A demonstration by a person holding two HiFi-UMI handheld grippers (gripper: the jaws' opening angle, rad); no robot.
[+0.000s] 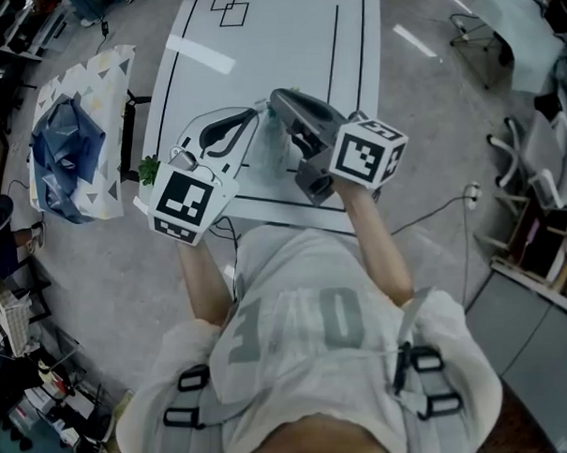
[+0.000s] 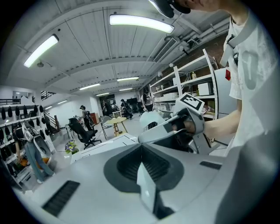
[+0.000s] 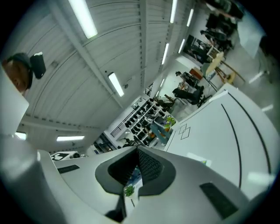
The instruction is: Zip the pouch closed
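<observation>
I hold both grippers above the front edge of the white table [image 1: 273, 42]. A clear pouch [image 1: 268, 143] hangs between them and is hard to make out in the head view. My left gripper [image 1: 249, 124] is shut, and in the left gripper view a thin pale edge of the pouch [image 2: 146, 188] is pinched between its jaws. That view also shows the right gripper [image 2: 175, 131] close ahead, with a hand on it. My right gripper [image 1: 276, 99] points level and is shut too. A thin clear strip of the pouch [image 3: 131, 183] sits between its jaws; whether it is the zipper pull I cannot tell.
The table carries black lines and two outlined squares [image 1: 229, 7]. A small green plant [image 1: 150, 170] sits at its front left corner. A patterned bin with blue cloth [image 1: 67, 136] stands on the floor to the left. A cable [image 1: 444, 209] and shelving [image 1: 546, 232] lie to the right.
</observation>
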